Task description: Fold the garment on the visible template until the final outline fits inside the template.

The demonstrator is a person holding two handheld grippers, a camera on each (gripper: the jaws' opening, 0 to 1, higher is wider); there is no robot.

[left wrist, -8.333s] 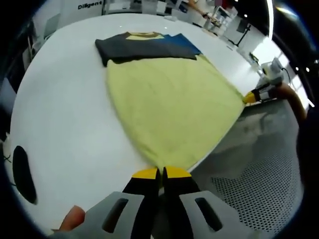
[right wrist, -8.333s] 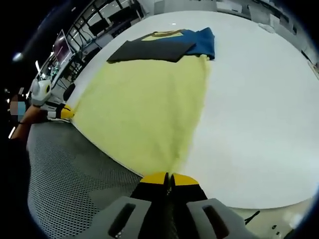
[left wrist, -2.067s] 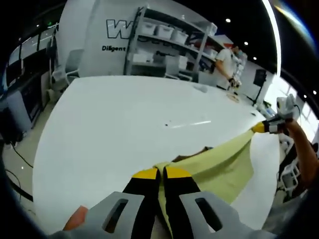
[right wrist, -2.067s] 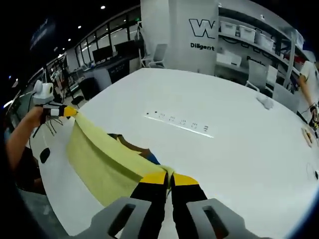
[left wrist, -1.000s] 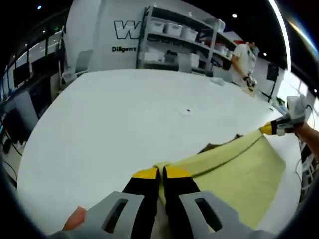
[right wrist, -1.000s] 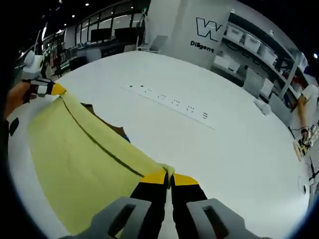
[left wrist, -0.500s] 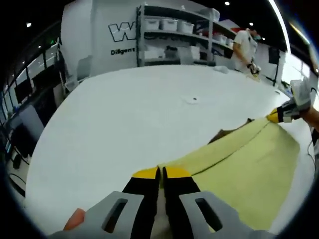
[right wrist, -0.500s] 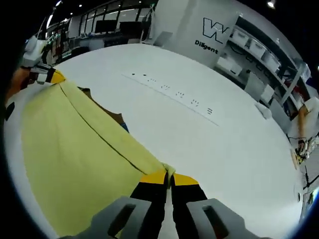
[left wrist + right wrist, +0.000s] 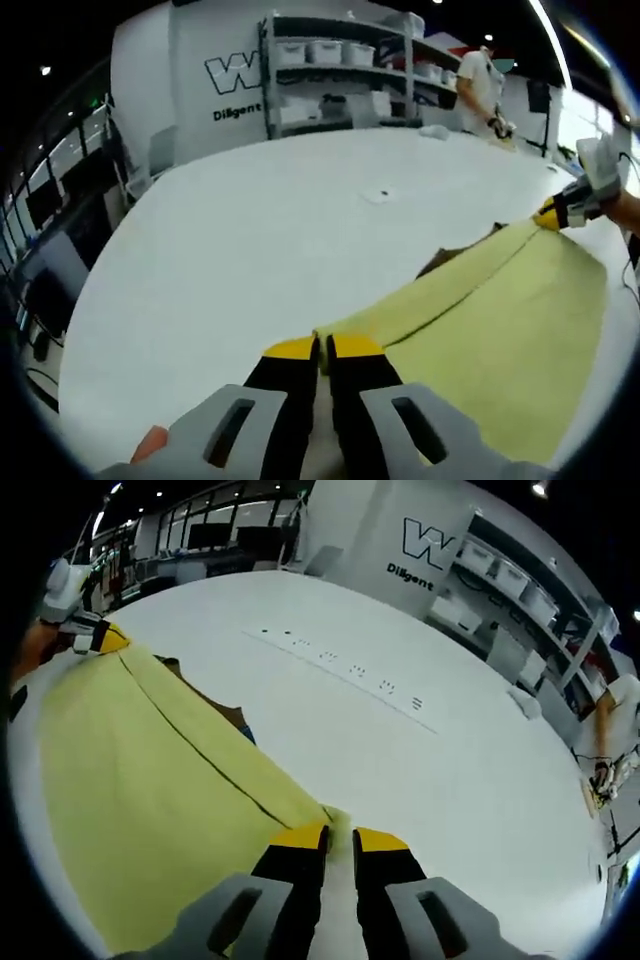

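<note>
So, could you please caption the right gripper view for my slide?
Right tool open beside the corner of the folded yellow garment on the white table.

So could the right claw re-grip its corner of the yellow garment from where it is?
Probably yes. The right claw stands open with the yellow garment corner just ahead of its tips, flat on the white table, and nothing lies between them.

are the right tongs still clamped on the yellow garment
No, in the right gripper view the right tongs stand parted with white table showing between the tips, and the yellow garment lies beside them, released.
</note>
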